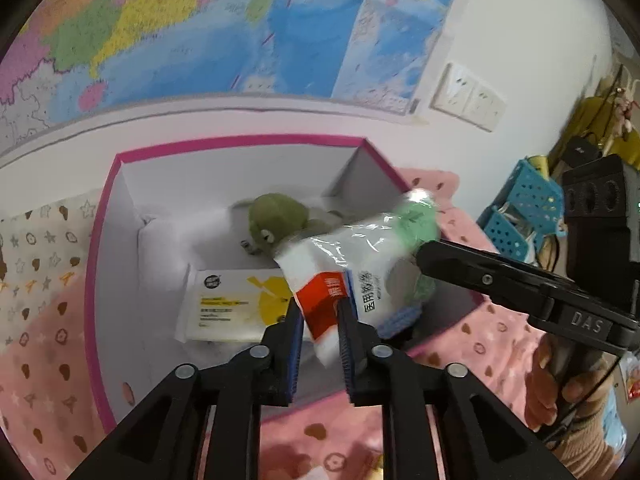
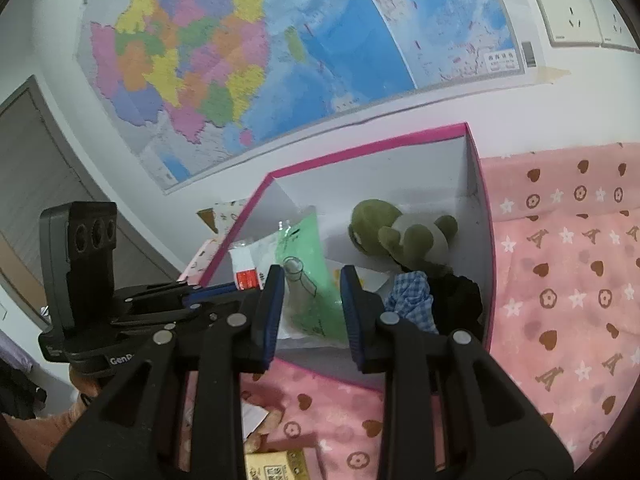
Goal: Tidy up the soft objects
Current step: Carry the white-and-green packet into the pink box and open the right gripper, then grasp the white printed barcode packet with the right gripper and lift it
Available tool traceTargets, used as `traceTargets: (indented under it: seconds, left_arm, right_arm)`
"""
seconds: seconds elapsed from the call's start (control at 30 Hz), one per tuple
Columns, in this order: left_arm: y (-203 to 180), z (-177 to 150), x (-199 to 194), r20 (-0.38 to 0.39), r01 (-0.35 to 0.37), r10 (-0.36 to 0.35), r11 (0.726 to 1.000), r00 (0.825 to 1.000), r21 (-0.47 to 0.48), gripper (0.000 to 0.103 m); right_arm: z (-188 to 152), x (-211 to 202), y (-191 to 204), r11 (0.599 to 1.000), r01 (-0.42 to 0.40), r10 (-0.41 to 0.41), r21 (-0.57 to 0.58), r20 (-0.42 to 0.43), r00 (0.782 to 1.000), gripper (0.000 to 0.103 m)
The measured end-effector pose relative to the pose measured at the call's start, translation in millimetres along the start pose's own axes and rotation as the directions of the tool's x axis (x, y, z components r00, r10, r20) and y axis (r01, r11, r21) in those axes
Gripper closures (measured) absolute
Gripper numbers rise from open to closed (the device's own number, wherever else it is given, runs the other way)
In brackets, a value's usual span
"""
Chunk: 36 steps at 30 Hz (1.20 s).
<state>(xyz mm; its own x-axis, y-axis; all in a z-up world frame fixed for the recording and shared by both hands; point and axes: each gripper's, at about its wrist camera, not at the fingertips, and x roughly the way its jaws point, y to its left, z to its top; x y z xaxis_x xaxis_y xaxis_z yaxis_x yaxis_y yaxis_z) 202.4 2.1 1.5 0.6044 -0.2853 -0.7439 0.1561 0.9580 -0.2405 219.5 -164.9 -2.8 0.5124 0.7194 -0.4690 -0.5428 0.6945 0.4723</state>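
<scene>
Soft packet (image 1: 348, 276), white plastic with a red panel and a green end, hangs over the near rim of the pink-edged box (image 1: 96, 248), pinched at its lower edge by the left gripper (image 1: 320, 320), whose blue-padded jaws are clamped on it. From the right wrist view the same packet (image 2: 308, 264) shows its green side, and the right gripper (image 2: 312, 300) frames that side with its jaws apart; whether the pads touch the plastic cannot be told. In the left wrist view the right gripper's black fingers reach to the packet's far green end.

Just beyond, inside the box, a blue checked cloth (image 2: 412, 296) lies bunched beside a black item (image 2: 460, 300), and a flat white-and-yellow pack (image 1: 236, 304) rests on the white floor. Farther in, a green plush toy (image 2: 400, 232) leans against the back wall.

The box sits on a pink patterned blanket (image 2: 560, 280). Behind it, a colourful map (image 2: 240, 60) covers the wall, with white sockets (image 2: 568, 8) to its right.
</scene>
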Motion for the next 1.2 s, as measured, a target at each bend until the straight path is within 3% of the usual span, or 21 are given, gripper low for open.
traceTargets:
  seconds: [0.17, 0.37, 0.53, 0.67, 0.77, 0.9, 1.03, 1.2]
  left_arm:
    - [15.2, -0.4, 17.7, -0.04, -0.036, 0.034, 0.998, 0.999, -0.044, 0.078]
    - [19.0, -15.7, -10.1, 0.033, -0.055, 0.055, 0.998, 0.998, -0.02, 0.07]
    - [21.1, -34.8, -49.9, 0.115, -0.046, 0.045, 0.999, 0.992, 0.009, 0.062]
    - [30.2, -58.1, -77.1, 0.144, -0.043, 0.042, 0.999, 0.989, 0.005, 0.056]
    - [39.1, -76.1, -87.6, 0.146, -0.064, 0.064, 0.998, 0.987, -0.002, 0.055]
    - [52.8, -101.0, -85.2, 0.101, -0.062, 0.066, 0.997, 0.993, -0.043, 0.054]
    - [64.1, -126.7, -73.6, 0.039, -0.055, 0.059, 0.994, 0.997, -0.091, 0.054]
    - [75.6, -144.7, -72.6, 0.01, -0.042, 0.044, 0.989, 0.999, -0.139, 0.054]
  right_arm:
    - [-3.3, 13.9, -10.1, 0.997, 0.071, -0.07, 0.026, -0.026, 0.997, 0.069]
    - [-12.7, 4.9, -11.8, 0.994, 0.106, -0.106, 0.026, -0.014, 0.994, 0.067]
    - [-29.3, -15.2, 9.2, 0.998, 0.053, -0.053, -0.04, 0.003, 0.999, 0.062]
    - [-47.6, -25.3, 30.5, 0.995, -0.031, 0.028, -0.094, -0.031, 0.999, 0.059]
    - [-65.5, -23.5, 45.6, 0.987, -0.104, 0.092, -0.123, -0.098, 0.991, 0.053]
    - [-90.1, -5.6, 56.8, 0.981, -0.145, 0.118, -0.131, -0.195, 0.974, 0.049]
    - [-115.5, 23.1, 59.4, 0.981, -0.163, 0.127, -0.101, -0.297, 0.947, 0.049]
    - [-134.9, 47.0, 61.5, 0.984, -0.164, 0.129, -0.067, -0.366, 0.922, 0.049]
